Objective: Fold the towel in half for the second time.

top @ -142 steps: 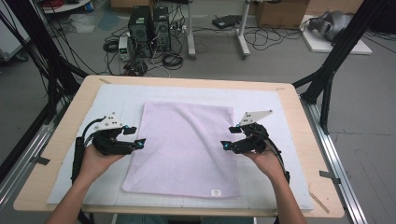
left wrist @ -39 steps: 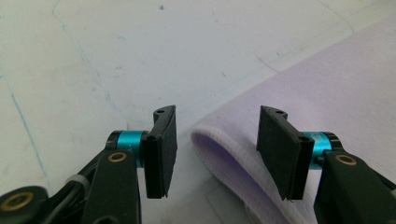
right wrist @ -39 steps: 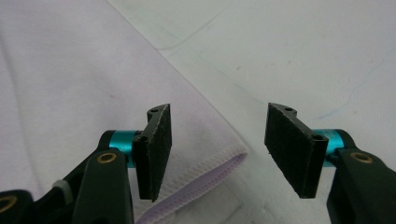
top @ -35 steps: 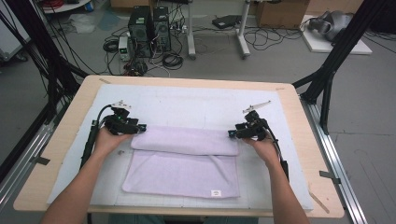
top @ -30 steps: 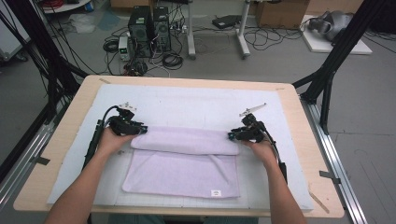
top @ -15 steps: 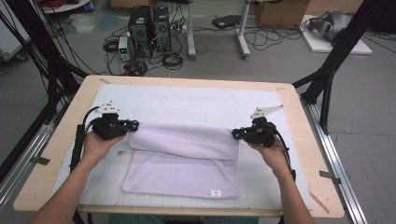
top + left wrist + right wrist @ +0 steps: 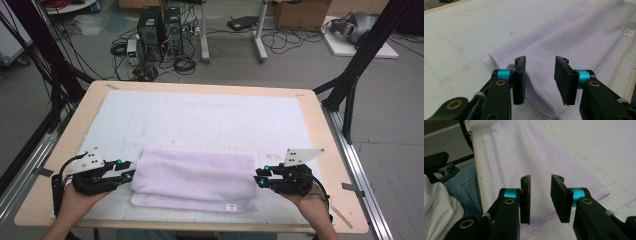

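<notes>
A lilac towel (image 7: 195, 179) lies folded in half near the table's front edge, its label at the front right. My left gripper (image 7: 127, 171) sits at the towel's left end, open, with nothing held. In the left gripper view the towel's folded edge (image 7: 541, 97) runs between the parted jaws of the left gripper (image 7: 540, 80). My right gripper (image 7: 261, 177) rests at the towel's right end, also open. In the right gripper view the towel (image 7: 541, 162) lies flat under the right gripper (image 7: 540, 196).
A white gridded mat (image 7: 200, 120) covers the wooden table (image 7: 325, 150). Black frame struts (image 7: 360, 65) stand at the right and left corners. Computers and cables lie on the floor behind. The person's lap shows past the front table edge (image 7: 477, 177).
The towel lay flat, then both grippers carried its far edge toward the front, folding it in half. In the last half second they lowered the edge and opened, letting go.
</notes>
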